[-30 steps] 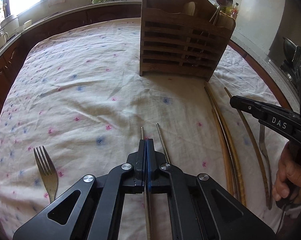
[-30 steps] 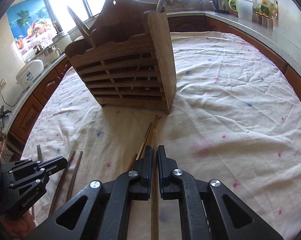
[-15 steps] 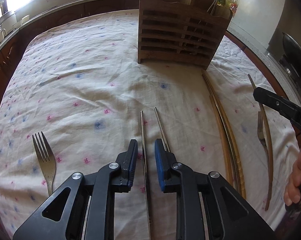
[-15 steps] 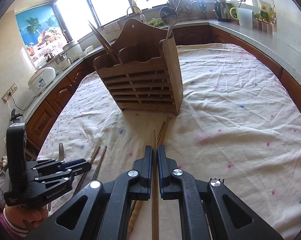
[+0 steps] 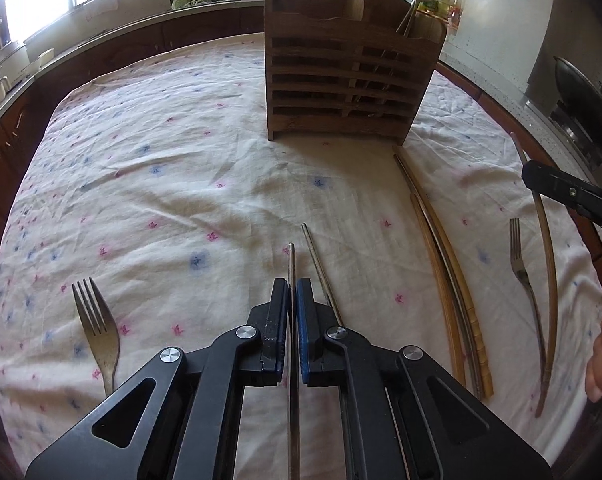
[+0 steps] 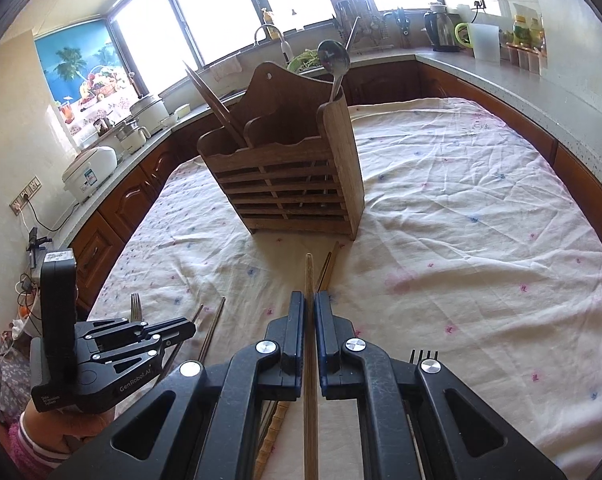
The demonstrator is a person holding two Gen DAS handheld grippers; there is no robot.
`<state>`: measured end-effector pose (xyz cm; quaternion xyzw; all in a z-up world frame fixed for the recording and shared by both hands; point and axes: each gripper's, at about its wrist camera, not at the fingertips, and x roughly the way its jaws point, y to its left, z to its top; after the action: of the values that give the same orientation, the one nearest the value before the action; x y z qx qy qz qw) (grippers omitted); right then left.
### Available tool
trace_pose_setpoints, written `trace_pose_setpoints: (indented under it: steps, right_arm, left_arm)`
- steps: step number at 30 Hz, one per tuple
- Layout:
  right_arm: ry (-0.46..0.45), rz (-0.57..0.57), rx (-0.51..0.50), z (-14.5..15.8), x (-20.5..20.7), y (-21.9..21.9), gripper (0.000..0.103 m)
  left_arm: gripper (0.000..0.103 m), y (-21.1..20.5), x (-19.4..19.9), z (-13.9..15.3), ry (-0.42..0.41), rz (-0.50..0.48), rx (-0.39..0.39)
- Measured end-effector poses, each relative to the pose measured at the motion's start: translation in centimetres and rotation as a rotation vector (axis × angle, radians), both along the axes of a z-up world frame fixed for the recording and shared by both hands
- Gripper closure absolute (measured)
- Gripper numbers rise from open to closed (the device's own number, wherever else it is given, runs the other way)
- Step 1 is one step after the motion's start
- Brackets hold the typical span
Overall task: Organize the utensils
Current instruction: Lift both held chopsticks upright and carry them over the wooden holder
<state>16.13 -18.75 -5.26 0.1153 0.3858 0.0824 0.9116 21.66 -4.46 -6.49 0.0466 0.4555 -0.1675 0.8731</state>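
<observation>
The left gripper (image 5: 292, 292), open half a second ago, now clamps a metal chopstick (image 5: 291, 264) on the tablecloth (image 5: 161, 184). The right gripper (image 6: 309, 308) still pinches a wooden chopstick (image 6: 309, 276), bare cloth stretching ahead to the wooden holder (image 6: 285, 188).
</observation>
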Motion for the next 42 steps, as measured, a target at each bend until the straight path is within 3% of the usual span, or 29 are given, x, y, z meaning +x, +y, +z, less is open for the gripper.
trace_pose_setpoints:
  steps: [4,11,22,42]
  right_arm:
    - [-0.037,0.004,0.009,1.2,-0.8,0.2,0.098]
    - [-0.098,0.008,0.007,3.5,-2.0,0.6,0.098]
    - [-0.201,0.003,0.0,7.2,-3.7,0.2,0.098]
    - [-0.251,-0.02,0.008,8.9,-3.2,-1.0,0.098]
  left_arm:
    - [0.099,1.8,-1.8,2.7,-0.048,0.02,-0.11]
    - [0.099,3.8,-4.7,8.1,-0.165,0.035,-0.219]
    - [0.099,4.7,-7.3,12.5,-0.279,0.022,-0.263]
    - [0.099,4.8,-6.6,14.3,-0.335,0.029,-0.281]
